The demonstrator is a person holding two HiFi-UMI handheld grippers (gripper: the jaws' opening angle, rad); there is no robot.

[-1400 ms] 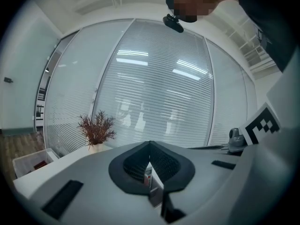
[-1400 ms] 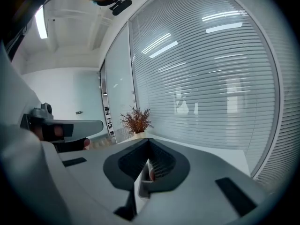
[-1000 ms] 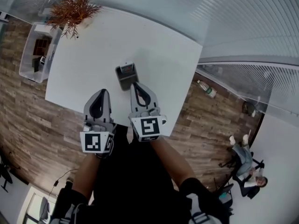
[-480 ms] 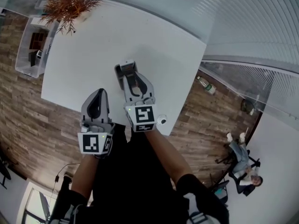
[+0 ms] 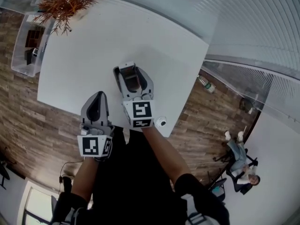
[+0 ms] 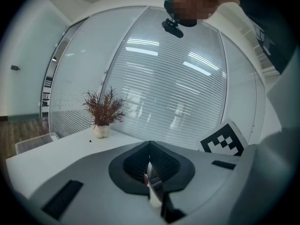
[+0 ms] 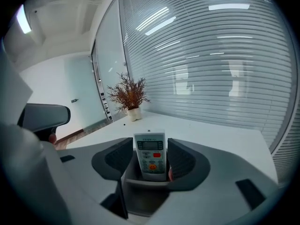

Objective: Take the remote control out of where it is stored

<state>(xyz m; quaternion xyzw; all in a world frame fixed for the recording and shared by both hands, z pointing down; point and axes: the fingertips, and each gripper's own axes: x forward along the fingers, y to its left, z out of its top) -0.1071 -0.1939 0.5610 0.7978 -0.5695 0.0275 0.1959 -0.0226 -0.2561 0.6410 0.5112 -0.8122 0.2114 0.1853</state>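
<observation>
A white remote control (image 7: 151, 154) with a red button stands upright in a grey holder (image 7: 143, 187) on the white table (image 5: 84, 64). My right gripper (image 7: 150, 145) has just been opening and is open; its jaws stand either side of the remote without pressing it. From the head view the right gripper (image 5: 133, 78) covers the holder (image 5: 123, 72). My left gripper (image 5: 96, 97) hangs over the table's near edge, to the left of and behind the holder. In the left gripper view the left gripper (image 6: 150, 171) is shut with nothing in it.
A dried plant in a white pot (image 5: 63, 3) stands at the table's far left corner. A clear plastic bin (image 5: 26, 46) sits on the wood floor left of the table. A bottle (image 5: 205, 84) lies on the floor at the right, where a seated person (image 5: 239, 158) is farther off.
My right gripper has gone forward and down over the holder, and its jaws have spread from shut to wide around the remote. The left gripper has sunk a little.
</observation>
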